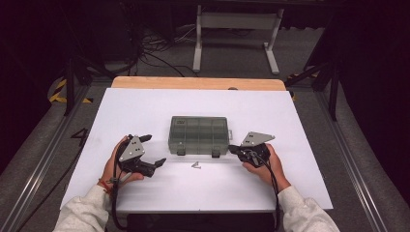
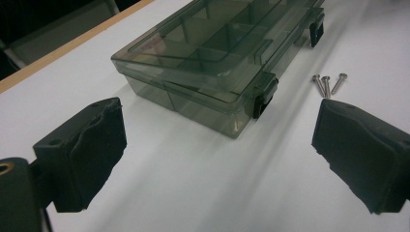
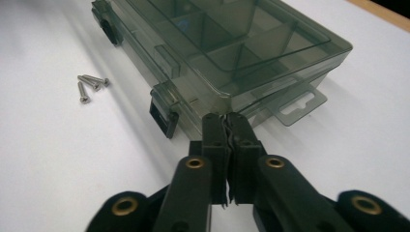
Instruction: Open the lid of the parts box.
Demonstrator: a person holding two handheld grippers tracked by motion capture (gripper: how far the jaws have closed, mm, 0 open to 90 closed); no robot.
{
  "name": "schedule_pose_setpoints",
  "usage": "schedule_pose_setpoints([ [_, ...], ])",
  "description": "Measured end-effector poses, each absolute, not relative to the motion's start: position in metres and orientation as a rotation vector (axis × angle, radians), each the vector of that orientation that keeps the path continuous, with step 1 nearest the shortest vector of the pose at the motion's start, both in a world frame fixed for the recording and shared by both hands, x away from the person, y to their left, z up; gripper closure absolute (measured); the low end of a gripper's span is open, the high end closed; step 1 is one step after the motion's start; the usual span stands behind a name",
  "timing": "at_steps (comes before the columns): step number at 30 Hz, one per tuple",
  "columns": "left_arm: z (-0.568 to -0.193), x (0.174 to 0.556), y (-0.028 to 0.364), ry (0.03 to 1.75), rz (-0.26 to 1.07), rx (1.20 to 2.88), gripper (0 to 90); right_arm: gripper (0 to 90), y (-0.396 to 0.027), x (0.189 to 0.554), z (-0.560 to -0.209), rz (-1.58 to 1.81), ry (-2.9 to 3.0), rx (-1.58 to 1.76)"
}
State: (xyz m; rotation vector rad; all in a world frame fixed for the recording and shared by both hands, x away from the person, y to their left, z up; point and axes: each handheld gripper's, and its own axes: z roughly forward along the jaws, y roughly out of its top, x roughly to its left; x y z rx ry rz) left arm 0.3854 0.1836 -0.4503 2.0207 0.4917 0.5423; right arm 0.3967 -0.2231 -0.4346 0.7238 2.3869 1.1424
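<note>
We read no lettering on the smoky translucent plastic compartment box (image 1: 198,135), lying crosswise, latches towards us. Our left gripper (image 2: 217,145) gapes wide; our right gripper (image 3: 228,126) is pressed together, empty, three small steel screws (image 3: 89,85) to its left.

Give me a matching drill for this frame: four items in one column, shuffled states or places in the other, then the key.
Items
1. left tongs
2. right tongs
3. compartment box
4. screws

States or places
A. lid down, both front latches closed
B. jaws spread apart, empty
C. loose on the white table, in front of the box
D. jaws closed together, at the box's corner

Pairs: 1-B, 2-D, 3-A, 4-C
</note>
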Motion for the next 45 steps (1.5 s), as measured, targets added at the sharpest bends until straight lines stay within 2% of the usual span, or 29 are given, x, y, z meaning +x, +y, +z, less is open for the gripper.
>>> schedule_pose_setpoints([
  [16, -0.445, 0.394, 0.171, 0.477, 0.583, 2.047, 10.6, 90.0, -0.218, 0.393, -0.43, 1.11, 2.29, 0.675],
  [18, -0.444, 0.397, 0.167, 0.473, 0.597, 2.048, 11.9, 86.7, -0.217, 0.392, -0.429, 1.101, 2.273, 0.659],
  [21, -0.44, 0.403, 0.162, 0.477, 0.608, 2.036, 19.0, 83.9, -0.217, 0.392, -0.429, 1.073, 2.25, 0.658],
  [26, -0.436, 0.409, 0.155, 0.478, 0.64, 2.03, 22.4, 79.9, -0.215, 0.392, -0.424, 1.042, 2.186, 0.622],
  [30, -0.433, 0.413, 0.151, 0.478, 0.657, 2.025, 31.6, 79.9, -0.214, 0.393, -0.422, 1.033, 2.167, 0.594],
  [31, -0.432, 0.414, 0.149, 0.476, 0.669, 2.027, 31.6, 80.0, -0.214, 0.393, -0.42, 1.039, 2.154, 0.587],
  [35, -0.429, 0.418, 0.147, 0.478, 0.694, 2.014, 44.7, 81.1, -0.214, 0.395, -0.414, 1.054, 2.122, 0.556],
  [38, -0.424, 0.422, 0.148, 0.495, 0.692, 1.993, 46.8, 82.0, -0.214, 0.397, -0.409, 1.039, 2.136, 0.523],
  [39, -0.423, 0.423, 0.149, 0.499, 0.698, 1.988, 51.3, 82.6, -0.215, 0.398, -0.406, 1.045, 2.129, 0.517],
  [45, -0.42, 0.428, 0.149, 0.497, 0.731, 1.983, 61.3, 82.2, -0.216, 0.405, -0.401, 1.082, 2.121, 0.528],
])
